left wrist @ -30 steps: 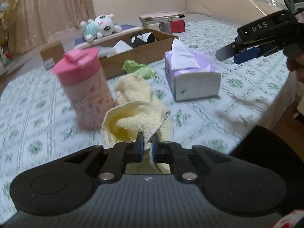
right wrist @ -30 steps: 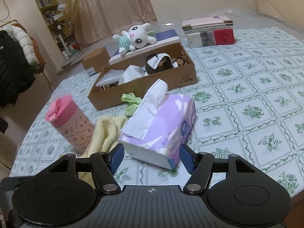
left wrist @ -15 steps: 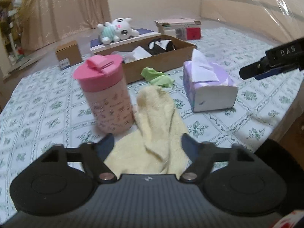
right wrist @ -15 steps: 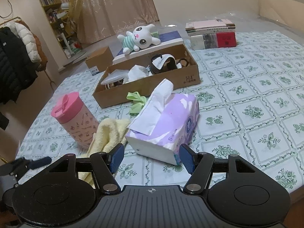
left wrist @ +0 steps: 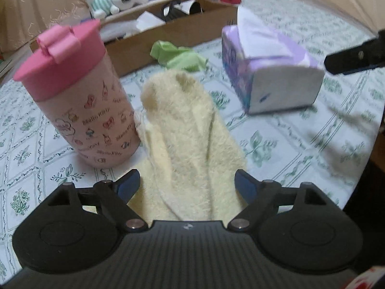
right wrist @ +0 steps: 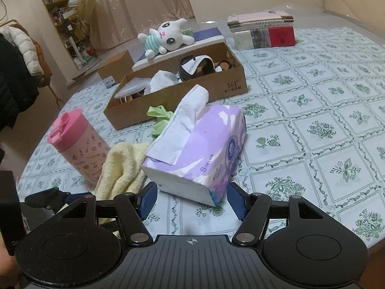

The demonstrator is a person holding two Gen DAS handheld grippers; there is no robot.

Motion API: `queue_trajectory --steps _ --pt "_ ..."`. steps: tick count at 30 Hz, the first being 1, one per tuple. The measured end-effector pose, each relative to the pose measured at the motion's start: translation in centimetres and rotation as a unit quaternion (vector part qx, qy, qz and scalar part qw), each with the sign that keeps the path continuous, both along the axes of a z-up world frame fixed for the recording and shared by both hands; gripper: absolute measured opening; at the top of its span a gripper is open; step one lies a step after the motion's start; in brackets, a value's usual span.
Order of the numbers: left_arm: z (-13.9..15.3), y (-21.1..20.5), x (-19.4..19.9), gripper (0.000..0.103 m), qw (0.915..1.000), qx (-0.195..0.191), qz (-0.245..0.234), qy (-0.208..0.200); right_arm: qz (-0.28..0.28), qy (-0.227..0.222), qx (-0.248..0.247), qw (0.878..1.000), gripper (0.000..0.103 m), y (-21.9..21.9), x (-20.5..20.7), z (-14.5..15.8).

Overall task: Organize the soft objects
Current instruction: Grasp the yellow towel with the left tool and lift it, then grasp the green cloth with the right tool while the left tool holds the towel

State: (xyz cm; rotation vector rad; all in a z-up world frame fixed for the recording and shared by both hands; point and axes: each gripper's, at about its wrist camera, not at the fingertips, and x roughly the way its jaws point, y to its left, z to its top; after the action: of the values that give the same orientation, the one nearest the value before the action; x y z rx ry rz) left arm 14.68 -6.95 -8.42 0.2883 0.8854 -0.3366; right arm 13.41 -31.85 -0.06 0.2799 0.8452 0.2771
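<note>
L gripper (left wrist: pixel 187 185) jaws wide, just opening, over yellow towel (left wrist: pixel 185 130), not gripping; R gripper (right wrist: pixel 192 200) open near tissue pack (right wrist: pixel 204 149).

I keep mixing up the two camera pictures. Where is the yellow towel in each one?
Left wrist view: the yellow towel fills the lower middle, running up from between the open left claw.
Right wrist view: yellow towel at lower left, partly hidden behind the tissue pack.
Shared landmark: the pink cup, just left of the towel in both.
</note>
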Motion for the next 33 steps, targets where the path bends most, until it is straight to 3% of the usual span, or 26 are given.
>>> queue_trajectory --steps 4,11,13,15,24,33 --pt "-0.2 1.5 0.8 0.078 0.9990 -0.032 0.011 0.029 -0.002 0.002 0.001 1.000 0.064 0.0 0.4 -0.4" --pt "0.6 2.0 0.8 0.020 0.9991 -0.019 0.002 0.038 -0.002 0.001 0.005 1.000 0.064 0.1 0.4 -0.4" --pt "0.7 1.9 0.6 0.014 0.9993 -0.010 -0.003 0.036 -0.002 -0.001 0.006 1.000 0.064 0.1 0.2 -0.2" --pt "0.9 1.8 0.1 0.012 0.9994 -0.013 -0.005 0.032 -0.002 -0.004 0.006 1.000 0.064 0.2 -0.1 0.0" --pt "4.6 3.7 -2.8 0.011 0.9931 -0.114 0.024 0.000 -0.005 -0.011 0.001 1.000 0.064 0.3 -0.9 0.9" --pt "9.5 5.1 -3.7 0.011 0.9913 -0.120 0.011 -0.054 0.023 -0.026 -0.006 0.999 0.064 1.8 -0.6 2.1"
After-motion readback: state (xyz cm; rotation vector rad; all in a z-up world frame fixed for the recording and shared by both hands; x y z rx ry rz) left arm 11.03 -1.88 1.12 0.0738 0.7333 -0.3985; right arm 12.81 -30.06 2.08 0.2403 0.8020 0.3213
